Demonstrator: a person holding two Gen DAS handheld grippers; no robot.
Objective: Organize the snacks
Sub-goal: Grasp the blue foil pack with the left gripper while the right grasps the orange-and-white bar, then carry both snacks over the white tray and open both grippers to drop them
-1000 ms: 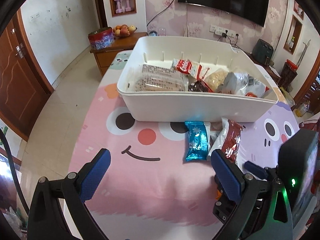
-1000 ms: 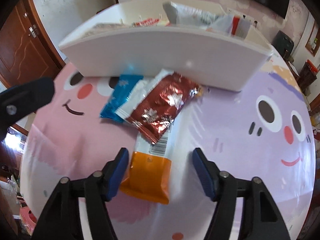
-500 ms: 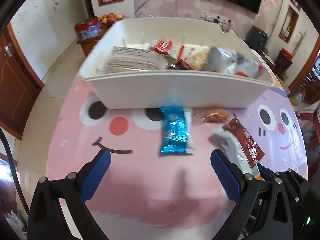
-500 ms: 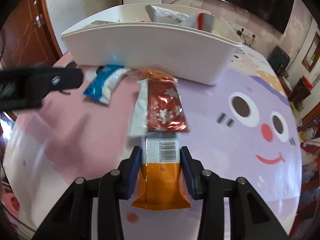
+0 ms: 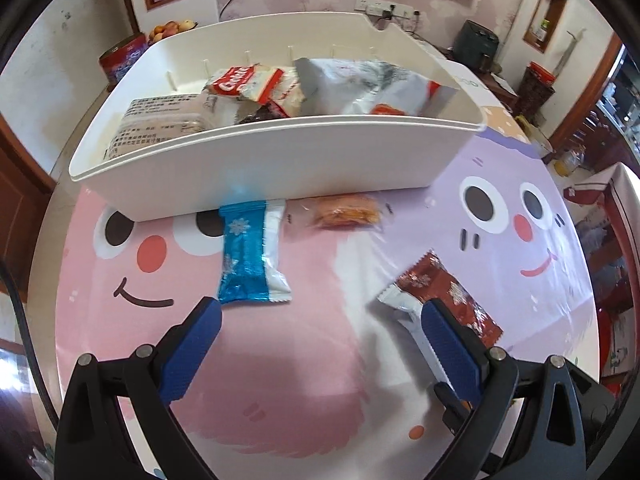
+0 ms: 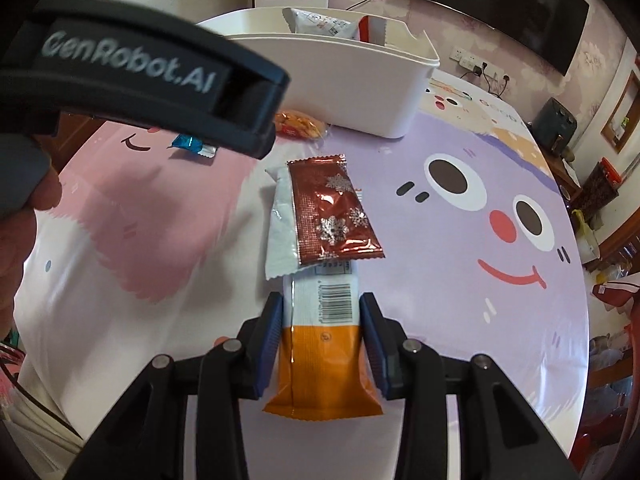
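1. Right gripper (image 6: 321,320): blue pads pressed on both long edges of the orange-and-white snack bar (image 6: 320,344), barcode side up, clamped at its middle
2. The bar lies flat on the cartoon-face tablecloth (image 6: 460,320), orange end toward the camera, white end pointing at the bin
3. Red snowflake wafer pack (image 6: 332,212) overlaps the bar's far end, angled slightly; its white half sits on the left side
4. Left gripper (image 5: 320,332): fingers spread wide, nothing between them, hovering over the pink part of the cloth
5. Blue snowflake wafer pack (image 5: 250,254) lies just ahead of the left finger (image 5: 188,354), its near corner almost at the fingertip, far end tucked against the bin wall
6. In the left view the red pack (image 5: 448,296) sits behind the right finger (image 5: 450,350), partly hidden by it
7. Small clear packet with orange crackers (image 5: 344,212) lies on the cloth close to the front wall of the bin, between the blue and red packs
8. White bin (image 5: 280,160) stands at the far side of the table, holding several packs: a flat printed pack on the left, a red-and-white pack in the middle, a silver-white bag on the right
9. In the right view the left gripper's body (image 6: 136,76) crosses the upper left, blurred, covering part of the blue pack (image 6: 192,146)
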